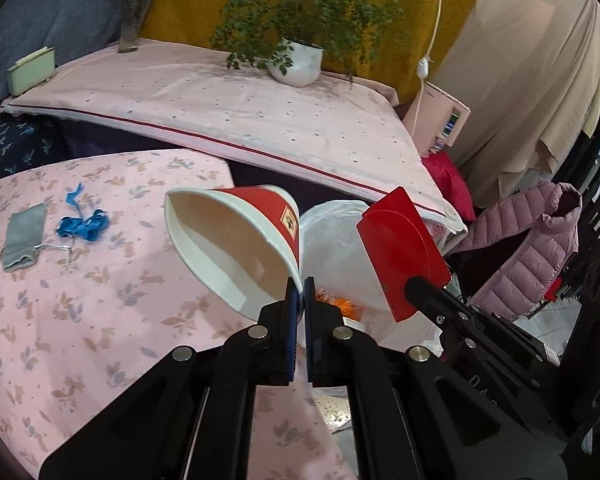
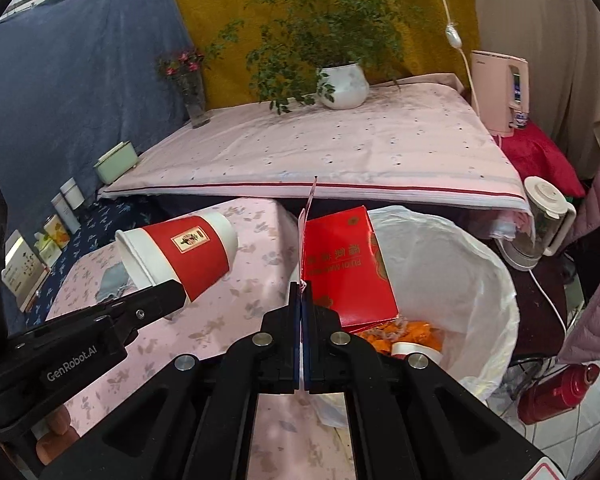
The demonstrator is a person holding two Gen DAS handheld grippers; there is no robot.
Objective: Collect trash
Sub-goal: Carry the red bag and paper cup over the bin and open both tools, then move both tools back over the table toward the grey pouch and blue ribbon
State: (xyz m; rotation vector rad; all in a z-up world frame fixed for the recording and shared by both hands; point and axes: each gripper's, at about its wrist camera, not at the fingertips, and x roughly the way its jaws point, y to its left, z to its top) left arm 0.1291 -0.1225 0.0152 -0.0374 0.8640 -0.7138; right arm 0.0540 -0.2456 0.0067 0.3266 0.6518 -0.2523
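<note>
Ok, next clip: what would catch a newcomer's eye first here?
Two red items held up side by side: the left gripper pinches the rim of a paper cup, and the right gripper holds a flat red packet. Just beyond them stands a bin with a white liner, orange scraps already inside, at the edge of the pink floral table. A potted plant sits behind.

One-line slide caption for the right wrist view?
Right gripper holds a red cardboard packet above the white-lined trash bin; left gripper carries a red-and-white paper cup.
</note>
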